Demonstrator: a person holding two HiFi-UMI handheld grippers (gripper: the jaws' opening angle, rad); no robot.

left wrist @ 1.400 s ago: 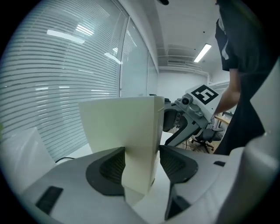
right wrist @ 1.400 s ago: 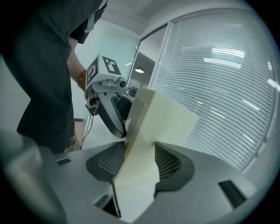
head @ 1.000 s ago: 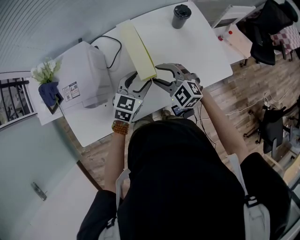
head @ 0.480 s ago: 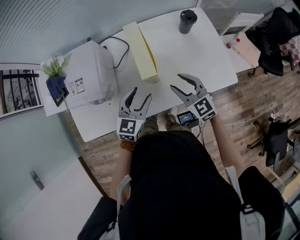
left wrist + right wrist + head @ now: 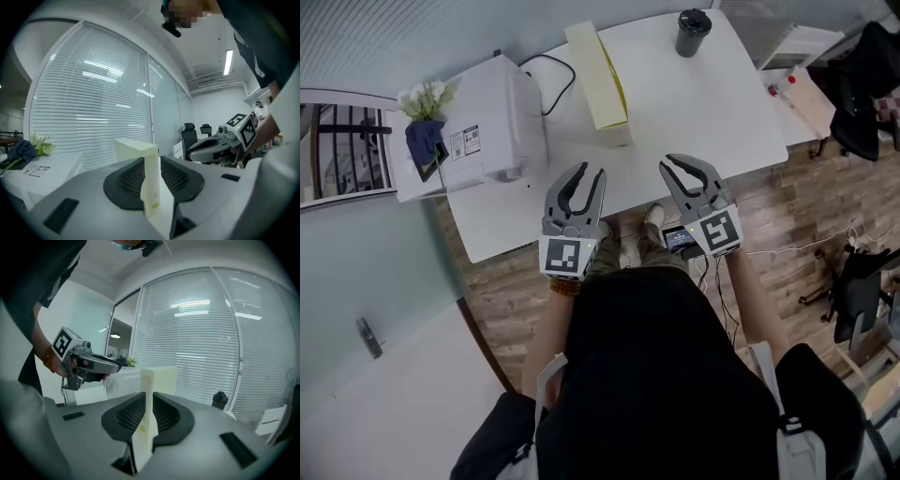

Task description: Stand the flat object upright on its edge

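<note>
Flat object (image 5: 598, 70) seen upright on its long edge, mid-table (image 5: 712, 103), well beyond both tongs.

Risk: the footing is judged narrow. A knock to the table, or a tug on the cable (image 5: 555, 79) just left of it, could tip it flat.

Against a second ago: left gripper (image 5: 590, 172) and right gripper (image 5: 684, 163), then set wide around the object's near end, are now drawn back to the near edge. Both are released and empty, jaws lately closing: left half-narrowed, right down to a slit.
</note>
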